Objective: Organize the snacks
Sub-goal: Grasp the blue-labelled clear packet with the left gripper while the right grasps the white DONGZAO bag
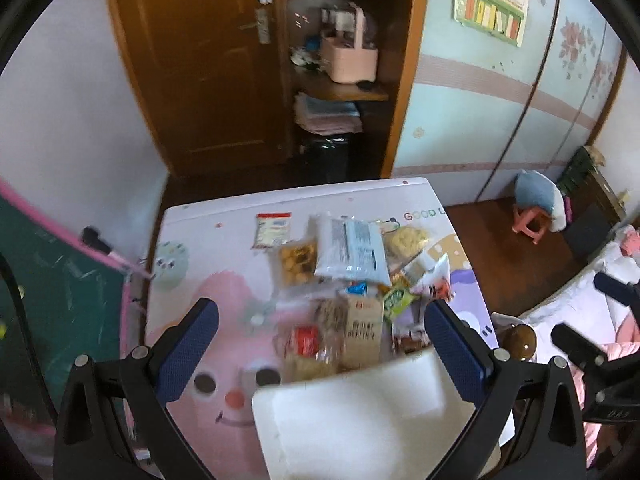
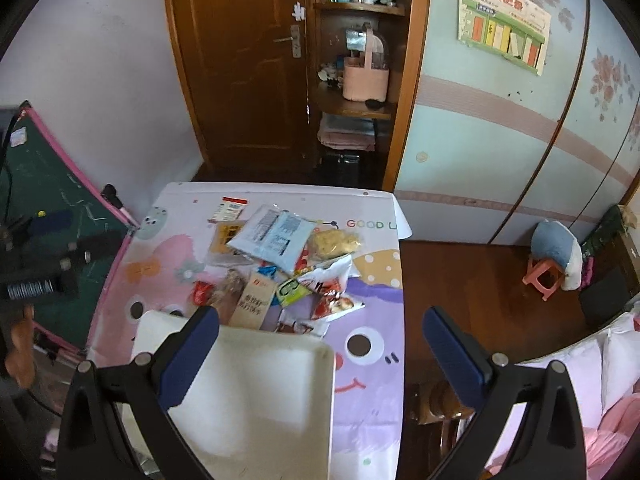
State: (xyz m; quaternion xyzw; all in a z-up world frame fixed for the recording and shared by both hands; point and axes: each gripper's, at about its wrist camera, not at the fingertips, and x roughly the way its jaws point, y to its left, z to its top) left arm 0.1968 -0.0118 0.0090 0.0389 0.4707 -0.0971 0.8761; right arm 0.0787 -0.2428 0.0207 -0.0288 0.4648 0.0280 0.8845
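Observation:
A pile of snack packets (image 1: 344, 272) lies in the middle of a table with a pink and purple cartoon cloth (image 1: 224, 304); it also shows in the right wrist view (image 2: 280, 264). A large white and blue bag (image 1: 352, 246) tops the pile (image 2: 274, 236). An empty white tray (image 1: 360, 412) sits at the near edge, just in front of the pile (image 2: 256, 396). My left gripper (image 1: 322, 340) is open and empty, high above the tray and pile. My right gripper (image 2: 320, 348) is open and empty above the tray's right side and the table's right edge.
A green chalkboard with a pink frame (image 2: 60, 216) leans left of the table. A wooden door (image 2: 240, 60) and shelves (image 2: 356, 80) stand behind. A pink stool with a cushion (image 2: 548, 260) stands on the wooden floor at right. Bedding (image 2: 600, 360) lies at lower right.

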